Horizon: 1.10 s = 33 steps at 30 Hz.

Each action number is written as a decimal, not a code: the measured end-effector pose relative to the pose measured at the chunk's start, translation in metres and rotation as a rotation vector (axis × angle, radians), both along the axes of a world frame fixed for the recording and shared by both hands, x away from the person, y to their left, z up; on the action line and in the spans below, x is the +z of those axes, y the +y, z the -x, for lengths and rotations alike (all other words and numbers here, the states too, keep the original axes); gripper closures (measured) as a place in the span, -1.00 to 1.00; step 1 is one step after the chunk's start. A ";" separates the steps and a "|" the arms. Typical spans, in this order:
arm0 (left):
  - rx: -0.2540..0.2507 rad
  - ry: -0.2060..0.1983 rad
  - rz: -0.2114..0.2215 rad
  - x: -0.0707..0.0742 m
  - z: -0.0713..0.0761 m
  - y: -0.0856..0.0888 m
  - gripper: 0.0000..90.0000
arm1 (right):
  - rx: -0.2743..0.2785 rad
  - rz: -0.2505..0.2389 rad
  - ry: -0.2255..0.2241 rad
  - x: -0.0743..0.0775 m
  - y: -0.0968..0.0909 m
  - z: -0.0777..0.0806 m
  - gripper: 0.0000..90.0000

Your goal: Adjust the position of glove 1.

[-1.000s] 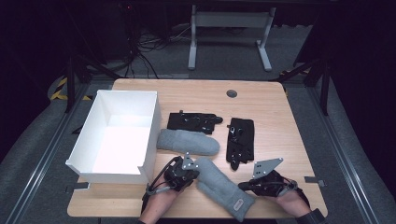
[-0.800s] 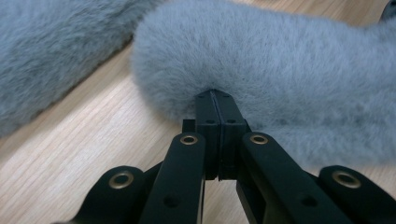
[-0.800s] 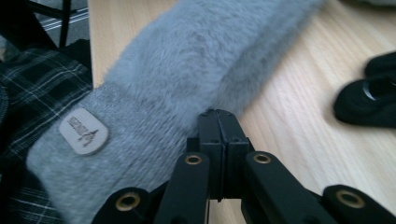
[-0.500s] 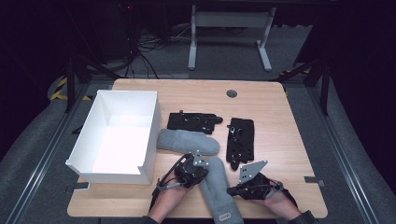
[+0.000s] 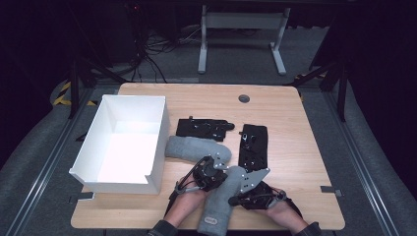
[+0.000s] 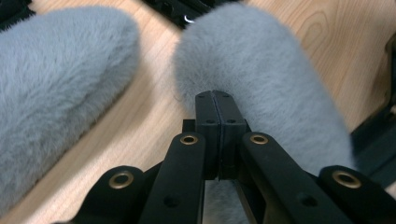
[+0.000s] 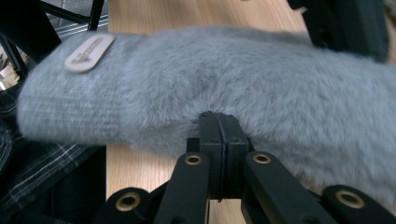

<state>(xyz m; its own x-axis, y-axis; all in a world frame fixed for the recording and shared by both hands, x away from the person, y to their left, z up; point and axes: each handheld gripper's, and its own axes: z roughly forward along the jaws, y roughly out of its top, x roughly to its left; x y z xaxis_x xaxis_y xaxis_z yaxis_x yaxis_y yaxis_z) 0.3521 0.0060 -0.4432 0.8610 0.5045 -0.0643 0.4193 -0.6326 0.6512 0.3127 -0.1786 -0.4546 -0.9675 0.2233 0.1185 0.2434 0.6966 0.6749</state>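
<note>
Since both grippers are pinching the same fuzzy grey mitten point(image 5: 221, 201) by its edges, left gripper point(image 6: 216, 100) and right gripper point(image 7: 218, 122) clamped tight on the fur, they're probably lifting it toward the white box point(image 5: 160, 142).

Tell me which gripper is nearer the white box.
Left. The left gripper sits just right of the white box; the right gripper lies farther right, beyond the grey mitten.

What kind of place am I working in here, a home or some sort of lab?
Likely a lab or recording workspace, not a home: a bare wooden table stands on grey floor in a dark room, with loose cables and a metal stand behind it. On it lie a white box and two grey mittens.
</note>
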 end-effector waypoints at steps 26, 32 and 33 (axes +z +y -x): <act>0.010 -0.056 0.001 0.020 -0.010 0.015 0.55 | -0.121 -0.051 -0.031 0.014 -0.028 0.004 0.34; 0.068 -0.104 -0.007 0.023 -0.022 0.032 0.23 | -0.265 -0.044 -0.070 0.015 -0.072 -0.003 -0.06; 0.080 -0.110 -0.013 0.024 -0.024 0.034 0.22 | -0.288 -0.038 -0.065 0.013 -0.079 -0.005 -0.08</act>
